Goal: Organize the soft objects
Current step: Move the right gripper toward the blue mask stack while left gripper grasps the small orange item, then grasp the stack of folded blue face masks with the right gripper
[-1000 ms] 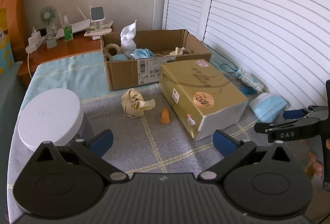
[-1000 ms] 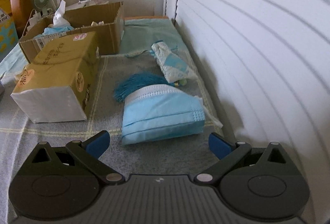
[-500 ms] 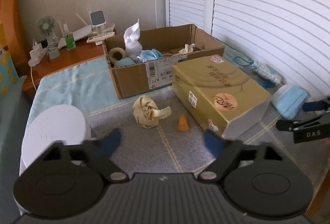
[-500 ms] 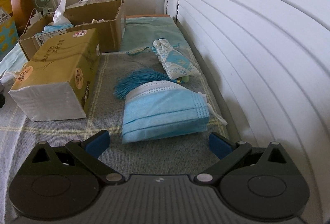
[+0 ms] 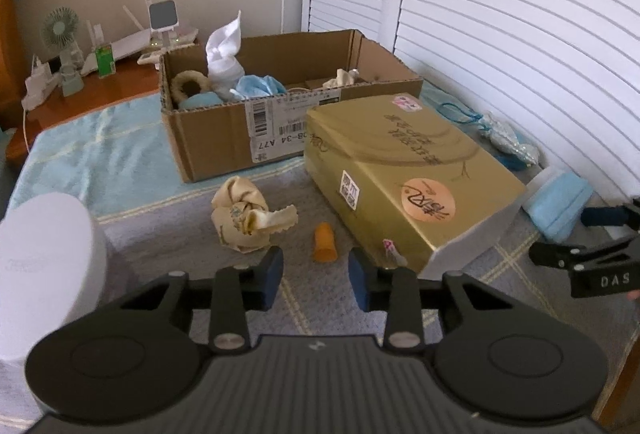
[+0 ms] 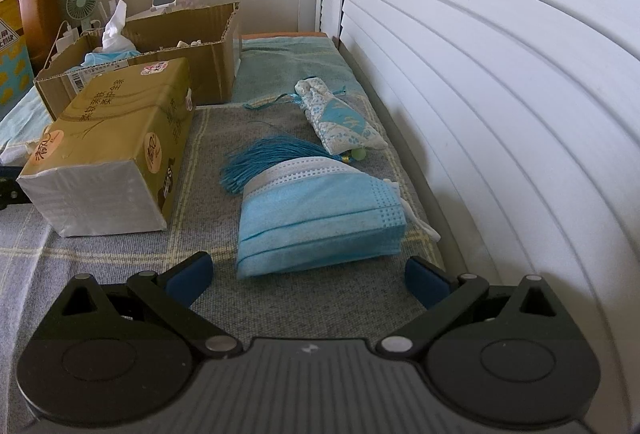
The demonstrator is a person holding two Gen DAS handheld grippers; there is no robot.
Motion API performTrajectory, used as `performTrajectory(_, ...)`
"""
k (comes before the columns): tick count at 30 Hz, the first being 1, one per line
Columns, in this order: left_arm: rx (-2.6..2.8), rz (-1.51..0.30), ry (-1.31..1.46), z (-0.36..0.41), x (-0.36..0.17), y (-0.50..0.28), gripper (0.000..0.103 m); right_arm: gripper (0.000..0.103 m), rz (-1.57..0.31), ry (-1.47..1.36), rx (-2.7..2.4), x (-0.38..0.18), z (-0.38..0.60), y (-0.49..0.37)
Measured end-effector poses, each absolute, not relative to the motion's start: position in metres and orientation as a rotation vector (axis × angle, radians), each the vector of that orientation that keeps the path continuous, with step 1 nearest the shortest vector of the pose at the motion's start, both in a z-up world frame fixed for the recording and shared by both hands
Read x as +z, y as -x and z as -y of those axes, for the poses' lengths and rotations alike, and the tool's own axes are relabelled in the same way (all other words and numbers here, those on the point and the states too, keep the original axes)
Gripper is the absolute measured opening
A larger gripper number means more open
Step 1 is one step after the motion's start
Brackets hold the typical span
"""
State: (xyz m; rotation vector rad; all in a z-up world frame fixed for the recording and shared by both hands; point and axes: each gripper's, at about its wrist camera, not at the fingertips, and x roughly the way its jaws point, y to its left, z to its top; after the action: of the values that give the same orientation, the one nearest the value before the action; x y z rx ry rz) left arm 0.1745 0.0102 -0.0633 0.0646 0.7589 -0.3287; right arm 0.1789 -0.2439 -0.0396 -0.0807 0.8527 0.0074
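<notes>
An open cardboard box at the back holds several soft items. A crumpled beige cloth and a small orange piece lie on the grey cloth before it. My left gripper is empty, its jaws partly closed with a gap, just short of the orange piece. A stack of blue face masks lies right in front of my open, empty right gripper; the stack also shows in the left wrist view. A patterned sachet with a teal tassel lies beyond it.
A gold tissue pack sits between the two sides, also in the right wrist view. A white round lid is at the left. A white louvred wall bounds the right. A wooden shelf with a fan stands behind.
My left gripper's jaws have closed from wide open to a narrow gap, and it has moved forward toward the orange piece. My right gripper has crept slightly closer to the masks.
</notes>
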Motion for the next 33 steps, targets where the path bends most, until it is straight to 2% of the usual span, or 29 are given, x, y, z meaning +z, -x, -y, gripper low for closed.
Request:
performTrajectory(4,-0.335,-0.754,-0.056,-0.010,-0.067,-0.179,0.035,0.103,-0.853,0.081,0.007,-0.039,0.244,-0.179)
performTrajectory(13,-0.352,-0.744,-0.030,-0.011,-0.071,-0.183,0.018,0.103,-0.852,0.081,0.007,-0.040,0.244,-0.179)
performTrajectory(15,-0.363,-0.748,-0.031,-0.010,-0.072,-0.183,0.011,0.103,-0.852,0.080,0.008,-0.040,0.244,-0.179)
performTrajectory(33,-0.327,-0.733,-0.065,-0.012,-0.074,-0.180,0.014,0.103,-0.841,0.083,0.016,-0.040,0.244,-0.175)
